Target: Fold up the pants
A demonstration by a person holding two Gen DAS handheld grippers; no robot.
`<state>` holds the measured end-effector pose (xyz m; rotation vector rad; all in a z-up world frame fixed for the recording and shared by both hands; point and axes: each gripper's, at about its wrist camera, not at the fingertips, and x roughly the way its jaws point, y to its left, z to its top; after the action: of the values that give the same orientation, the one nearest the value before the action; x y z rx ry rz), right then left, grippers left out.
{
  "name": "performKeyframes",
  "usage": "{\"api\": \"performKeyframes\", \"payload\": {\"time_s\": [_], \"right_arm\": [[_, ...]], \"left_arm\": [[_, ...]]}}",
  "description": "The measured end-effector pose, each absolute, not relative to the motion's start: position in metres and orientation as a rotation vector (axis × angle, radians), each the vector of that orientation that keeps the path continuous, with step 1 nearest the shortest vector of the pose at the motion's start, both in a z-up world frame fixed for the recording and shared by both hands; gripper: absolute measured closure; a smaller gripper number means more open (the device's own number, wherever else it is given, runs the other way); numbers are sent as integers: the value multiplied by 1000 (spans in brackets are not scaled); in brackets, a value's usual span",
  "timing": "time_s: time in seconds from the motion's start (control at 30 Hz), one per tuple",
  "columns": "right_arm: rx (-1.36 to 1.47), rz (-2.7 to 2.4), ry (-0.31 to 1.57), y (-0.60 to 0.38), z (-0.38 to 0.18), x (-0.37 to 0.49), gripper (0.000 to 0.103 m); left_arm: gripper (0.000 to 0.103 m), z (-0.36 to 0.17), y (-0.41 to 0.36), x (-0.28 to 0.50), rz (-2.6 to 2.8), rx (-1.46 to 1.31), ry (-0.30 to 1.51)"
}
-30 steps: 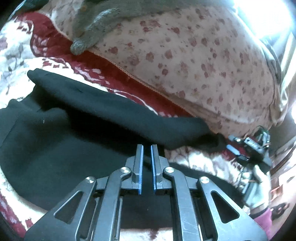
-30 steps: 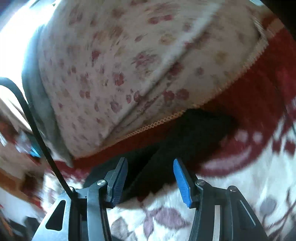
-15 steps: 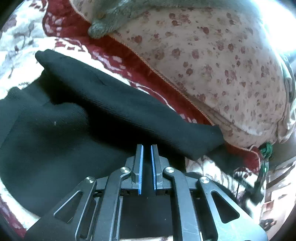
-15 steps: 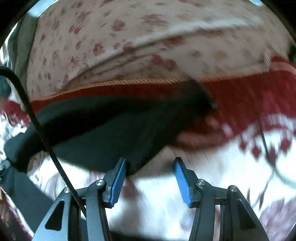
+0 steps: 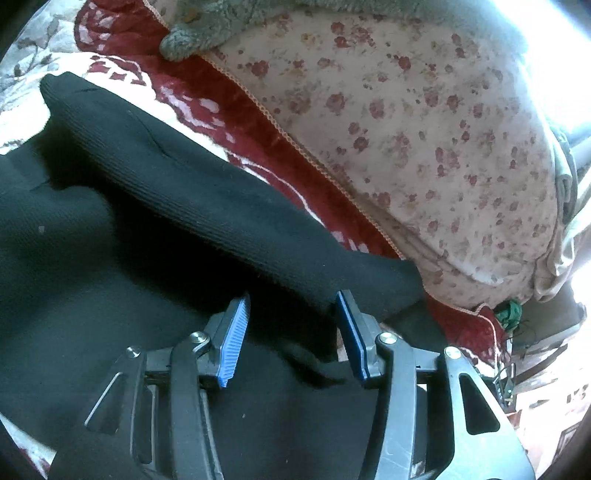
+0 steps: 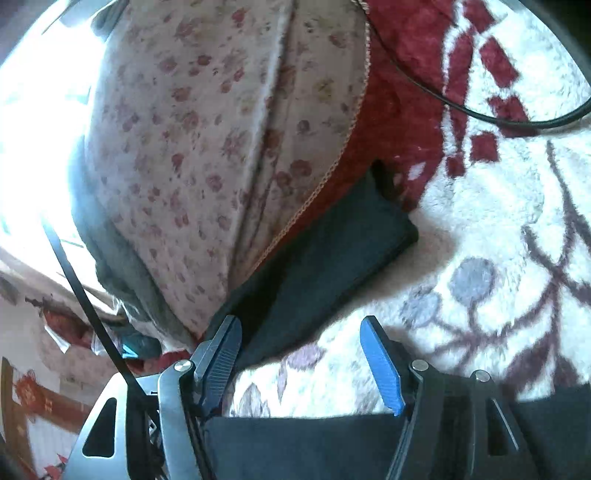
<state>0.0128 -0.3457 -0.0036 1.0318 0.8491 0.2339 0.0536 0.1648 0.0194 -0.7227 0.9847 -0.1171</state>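
Black knit pants [image 5: 122,236] lie on a red and white patterned blanket [image 5: 110,74]. One leg [image 5: 229,206] lies as a long roll across the rest of the fabric. My left gripper [image 5: 291,332] is open and empty, just above the black fabric at the near end of that leg. In the right wrist view the end of a leg [image 6: 332,251] lies flat on the blanket [image 6: 498,229]. My right gripper [image 6: 303,354] is open and empty just short of it, and more black fabric [image 6: 295,443] lies under it.
A floral pink quilt [image 5: 424,122] is bunched along the far side, touching the pants' leg; it also shows in the right wrist view [image 6: 207,140]. A grey fleece [image 5: 207,26] lies on it. A black cable [image 6: 480,114] crosses the blanket. Room clutter lies beyond the bed edge.
My left gripper has opened from shut and let go of the black fabric. My right gripper stayed open and swung, so the leg end now lies ahead of it.
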Motion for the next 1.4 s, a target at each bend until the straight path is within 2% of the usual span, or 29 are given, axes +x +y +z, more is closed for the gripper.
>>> {"api": "performKeyframes", "payload": {"time_s": [0.1, 0.2, 0.27, 0.33, 0.4, 0.47, 0.5, 0.53, 0.6, 0.83, 0.97, 1.03, 1.07, 1.1, 1.3, 1.33, 1.4], "right_arm": [[1013, 216, 861, -341, -6, 25, 39], [1011, 202, 842, -340, -6, 38, 39], [1026, 213, 853, -340, -9, 51, 42], [1029, 246, 861, -339, -12, 61, 56], [1058, 249, 863, -340, -21, 66, 79], [1092, 262, 833, -344, -25, 65, 85], [1114, 280, 802, -348, -23, 62, 89], [1116, 284, 780, -350, -21, 58, 90], [1109, 292, 722, -356, -11, 48, 92], [1064, 351, 647, -367, 27, 22, 94], [1030, 343, 679, -368, 32, 8, 94], [1057, 307, 703, -370, 25, 1, 81], [1071, 284, 736, -371, 19, -1, 59], [1092, 253, 780, -371, 10, -5, 41], [1057, 198, 853, -369, -6, 14, 43], [1048, 178, 876, -369, -10, 21, 45], [1031, 145, 891, -372, -17, 36, 60]], "left_arm": [[56, 15, 160, 62, -111, -729, 979], [51, 12, 156, 75, -101, -730, 963], [51, 10, 156, 86, -92, -751, 967], [51, 7, 156, 95, -92, -777, 964], [51, 2, 159, 104, -85, -816, 974], [51, 0, 164, 108, -92, -847, 983], [62, 2, 164, 108, -83, -835, 992], [82, 5, 164, 109, -69, -809, 998], [90, 16, 162, 106, -63, -737, 984], [94, 53, 157, 84, -110, -680, 932], [94, 58, 152, 74, -119, -661, 934], [94, 58, 152, 71, -114, -662, 936], [94, 59, 152, 69, -112, -660, 937], [94, 59, 151, 69, -110, -658, 936], [94, 58, 149, 70, -101, -638, 946], [94, 57, 149, 71, -100, -635, 947], [94, 55, 150, 71, -98, -636, 950]]}}
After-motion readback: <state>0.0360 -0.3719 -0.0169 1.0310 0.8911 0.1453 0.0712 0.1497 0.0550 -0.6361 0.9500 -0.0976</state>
